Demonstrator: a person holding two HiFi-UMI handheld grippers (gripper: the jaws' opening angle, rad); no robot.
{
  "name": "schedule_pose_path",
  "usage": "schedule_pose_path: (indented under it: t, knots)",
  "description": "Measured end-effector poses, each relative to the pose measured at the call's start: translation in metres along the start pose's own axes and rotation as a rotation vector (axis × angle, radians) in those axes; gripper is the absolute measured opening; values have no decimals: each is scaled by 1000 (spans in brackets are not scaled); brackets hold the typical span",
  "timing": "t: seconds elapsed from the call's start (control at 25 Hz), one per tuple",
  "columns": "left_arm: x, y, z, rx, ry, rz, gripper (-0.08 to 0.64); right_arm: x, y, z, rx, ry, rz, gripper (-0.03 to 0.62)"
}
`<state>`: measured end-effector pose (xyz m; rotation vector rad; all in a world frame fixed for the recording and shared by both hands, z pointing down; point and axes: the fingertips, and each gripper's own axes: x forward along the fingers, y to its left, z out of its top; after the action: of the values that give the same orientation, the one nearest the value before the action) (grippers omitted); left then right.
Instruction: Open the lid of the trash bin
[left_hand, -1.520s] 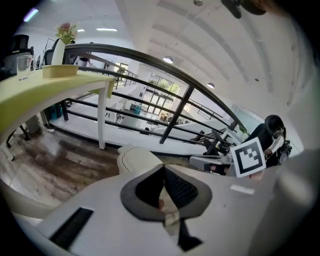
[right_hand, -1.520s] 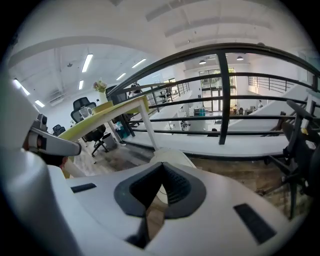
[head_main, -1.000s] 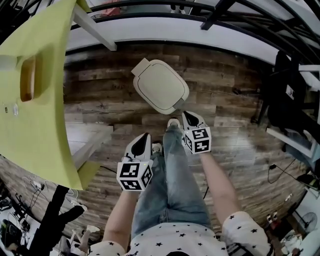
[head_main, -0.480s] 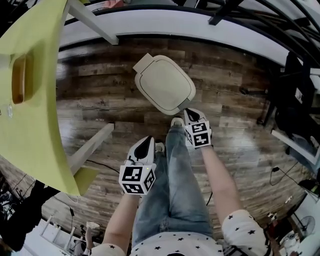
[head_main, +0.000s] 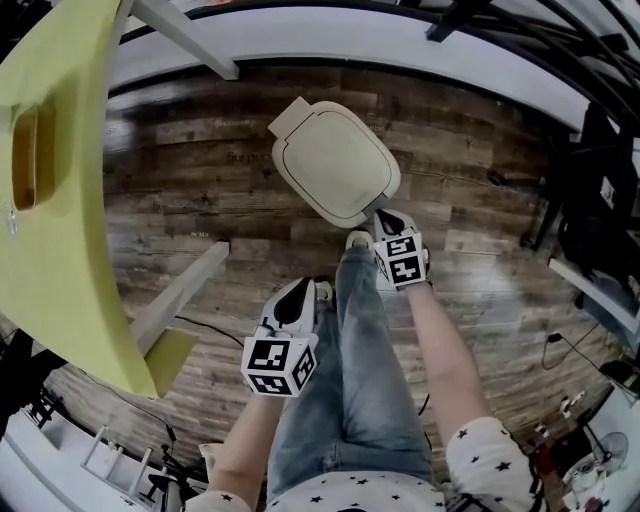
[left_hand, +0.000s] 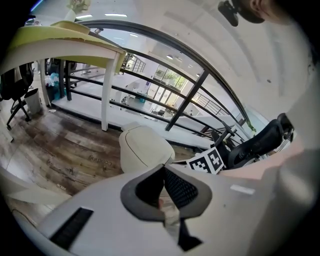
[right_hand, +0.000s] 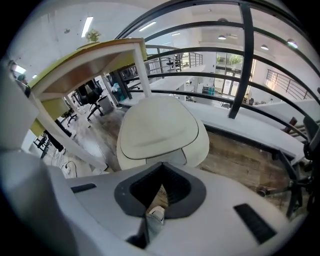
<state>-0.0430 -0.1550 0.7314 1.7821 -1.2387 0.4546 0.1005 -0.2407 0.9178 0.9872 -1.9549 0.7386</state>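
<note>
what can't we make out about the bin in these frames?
- Trash bin lower front, any pedal: head view, behind right tongs and leg; right gripper view, the tongs' own body covers it.
- Bin walls: head view, mostly under the lid.
- Small item at yellow table left edge: head view, cut off, too small.

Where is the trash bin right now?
In the head view the trash bin stands on the wood floor near the top middle, lid shut, just ahead of the right gripper and right of the yellow table.
</note>
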Motion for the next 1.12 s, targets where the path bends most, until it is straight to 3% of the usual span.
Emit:
schedule_pose_path:
  t: [1.12]
  knots:
    - [-7, 3, 6, -16, -8, -29, 12, 7, 0, -4, 19, 69, -33, -6]
